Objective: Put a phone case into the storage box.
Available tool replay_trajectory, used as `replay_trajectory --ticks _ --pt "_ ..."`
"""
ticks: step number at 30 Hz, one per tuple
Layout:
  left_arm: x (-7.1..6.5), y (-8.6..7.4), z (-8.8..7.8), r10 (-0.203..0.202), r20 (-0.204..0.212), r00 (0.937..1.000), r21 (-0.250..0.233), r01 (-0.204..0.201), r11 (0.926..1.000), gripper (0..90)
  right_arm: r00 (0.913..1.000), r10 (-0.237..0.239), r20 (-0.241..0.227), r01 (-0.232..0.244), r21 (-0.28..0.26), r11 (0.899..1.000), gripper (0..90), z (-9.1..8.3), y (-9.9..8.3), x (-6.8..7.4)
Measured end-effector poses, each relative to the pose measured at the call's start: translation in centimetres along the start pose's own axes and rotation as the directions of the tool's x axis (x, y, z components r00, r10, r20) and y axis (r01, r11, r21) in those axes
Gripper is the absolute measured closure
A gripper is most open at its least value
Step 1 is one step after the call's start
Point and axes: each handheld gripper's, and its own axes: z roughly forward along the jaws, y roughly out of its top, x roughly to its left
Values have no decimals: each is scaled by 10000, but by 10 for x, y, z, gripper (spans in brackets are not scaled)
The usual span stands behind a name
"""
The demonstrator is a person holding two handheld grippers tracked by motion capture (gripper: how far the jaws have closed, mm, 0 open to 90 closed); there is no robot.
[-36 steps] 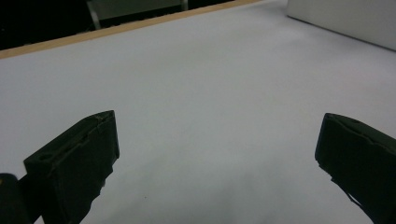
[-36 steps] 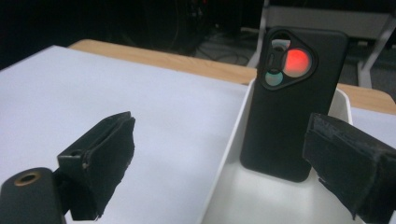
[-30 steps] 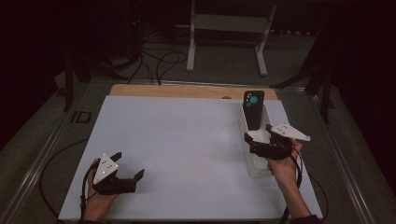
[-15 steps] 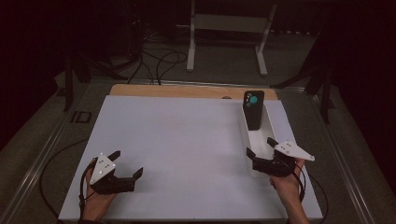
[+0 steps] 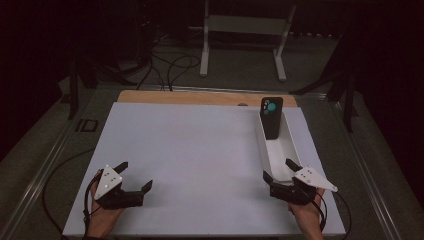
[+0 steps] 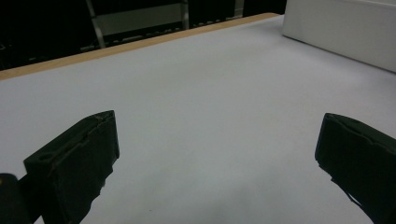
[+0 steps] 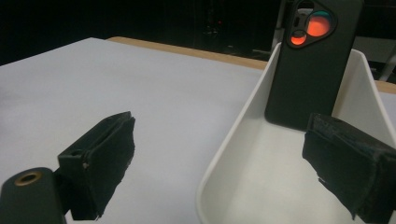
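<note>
Phone (image 5: 272, 117) stands upright in far end of white tray (image 5: 289, 147), long axis vertical, lens end up. Left gripper (image 5: 135, 176) and right gripper (image 5: 278, 169) jaws apart, empty.

High view overlooks the table (image 5: 200, 150); both gripper views skim it closely.

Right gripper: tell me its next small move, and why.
Probably ease the right gripper forward over the white tray toward the phone: it is open and empty at the tray's near end, and the phone stands upright against the far wall.
</note>
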Motion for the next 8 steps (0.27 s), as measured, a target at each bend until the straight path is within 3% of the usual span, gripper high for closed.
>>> replay_trajectory --ticks 8 --pt "-2 -1 2 25 26 10000 93 -25 10000 3 9998 -160 97 160 -31 9999 91 1 -4 2"
